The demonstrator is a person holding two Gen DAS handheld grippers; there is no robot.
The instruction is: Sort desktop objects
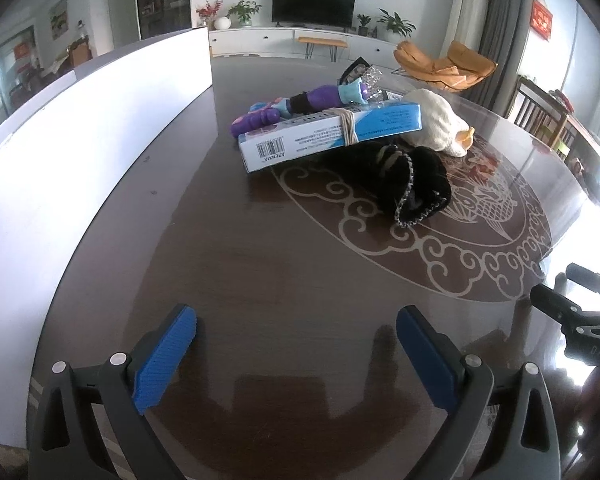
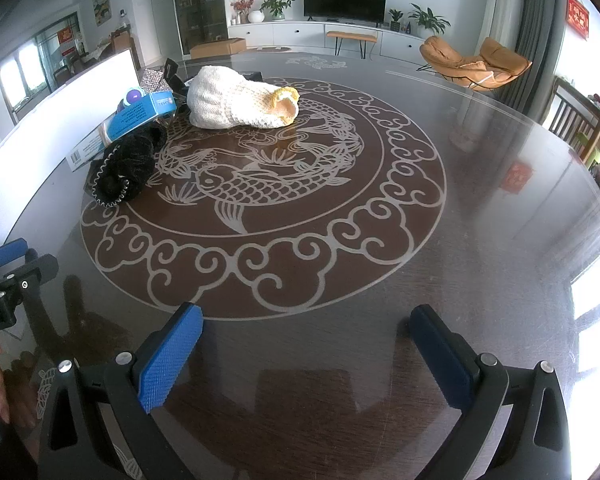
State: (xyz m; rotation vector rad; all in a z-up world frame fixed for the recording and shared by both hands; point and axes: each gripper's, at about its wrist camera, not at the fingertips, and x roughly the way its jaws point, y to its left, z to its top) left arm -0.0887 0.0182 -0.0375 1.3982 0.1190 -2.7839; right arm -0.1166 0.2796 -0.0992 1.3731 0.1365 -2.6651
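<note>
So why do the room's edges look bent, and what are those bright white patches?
Left wrist view: the fisheye lens bows the white panel, which is overexposed and featureless. Right wrist view: window glare washes out the table at its right edge, and the glossy top mirrors the open right tool.

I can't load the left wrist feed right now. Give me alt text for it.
The open left gripper hovers empty over the dark table, facing a pile: a blue-and-white box on a black knitted item, a purple toy and a white knitted item behind.
</note>
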